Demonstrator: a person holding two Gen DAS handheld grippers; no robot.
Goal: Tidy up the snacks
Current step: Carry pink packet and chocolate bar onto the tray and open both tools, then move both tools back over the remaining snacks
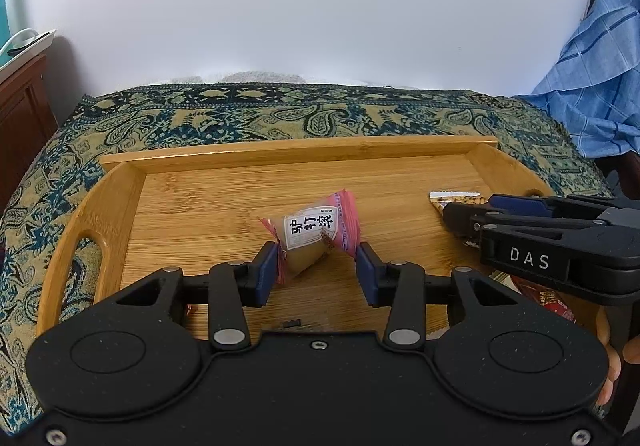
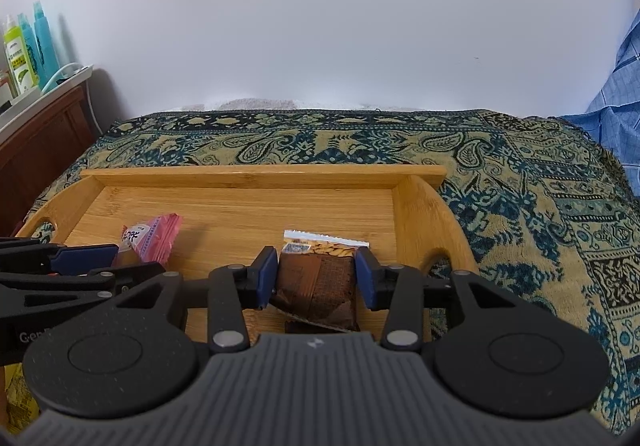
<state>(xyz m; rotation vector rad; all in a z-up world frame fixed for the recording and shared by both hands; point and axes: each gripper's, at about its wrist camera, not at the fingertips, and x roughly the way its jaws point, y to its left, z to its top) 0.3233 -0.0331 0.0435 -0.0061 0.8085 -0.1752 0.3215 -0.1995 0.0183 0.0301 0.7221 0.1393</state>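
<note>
A paisley cloth (image 1: 240,118) covered the surface, running clear beyond the wooden tray (image 1: 280,158) on every side. The tray's low walls and cut-out handles bounded a mostly bare floor behind and left of the snacks. The left gripper (image 1: 318,262) had its pads against the crimped ends of a pink-wrapped snack (image 1: 316,232) at the tray's middle. The right gripper (image 2: 316,274) clamped a brown snack packet (image 2: 320,282) near the right wall.
</note>
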